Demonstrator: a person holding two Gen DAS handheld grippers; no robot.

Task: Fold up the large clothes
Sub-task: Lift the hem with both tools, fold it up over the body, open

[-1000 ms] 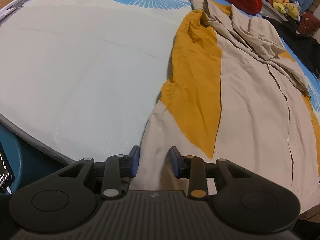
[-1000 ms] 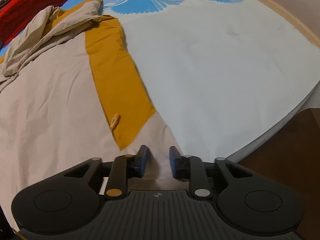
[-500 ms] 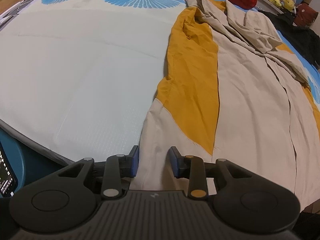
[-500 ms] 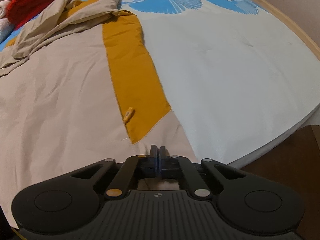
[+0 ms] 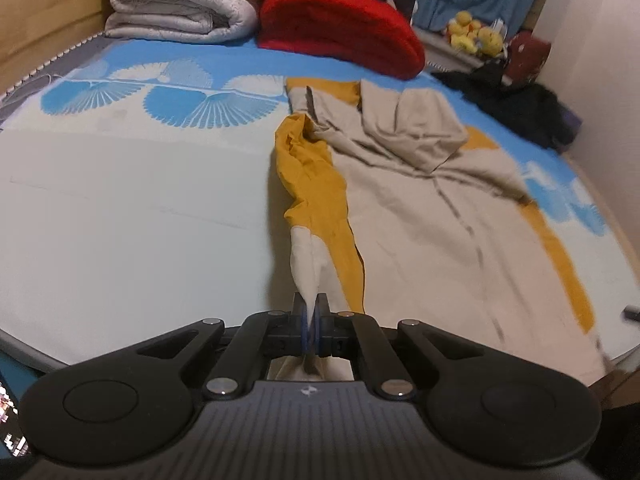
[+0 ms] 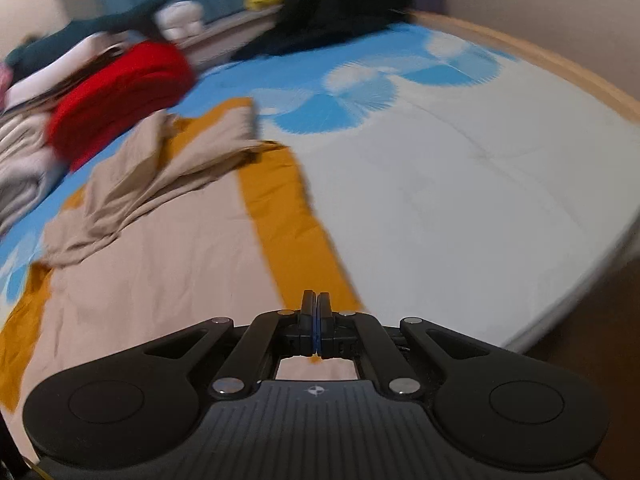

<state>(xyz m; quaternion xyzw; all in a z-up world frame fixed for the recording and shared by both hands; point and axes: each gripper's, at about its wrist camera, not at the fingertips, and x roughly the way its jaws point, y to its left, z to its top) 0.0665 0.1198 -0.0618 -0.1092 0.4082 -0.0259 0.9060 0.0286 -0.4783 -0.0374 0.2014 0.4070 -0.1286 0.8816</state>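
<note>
1. The left gripper (image 5: 311, 307) pinches the beige hem of the beige-and-mustard hooded garment (image 5: 420, 216), lifting a ridge toward 12 o'clock.
2. The right gripper (image 6: 315, 307) is pressed together; whether it pinches the garment (image 6: 168, 248) underneath is unclear.
3. The garment lies spread on the blue-patterned bedspread (image 5: 120, 200).
4. A red cushion (image 5: 340, 28) sits at 12 o'clock.
5. No readable writing.
</note>
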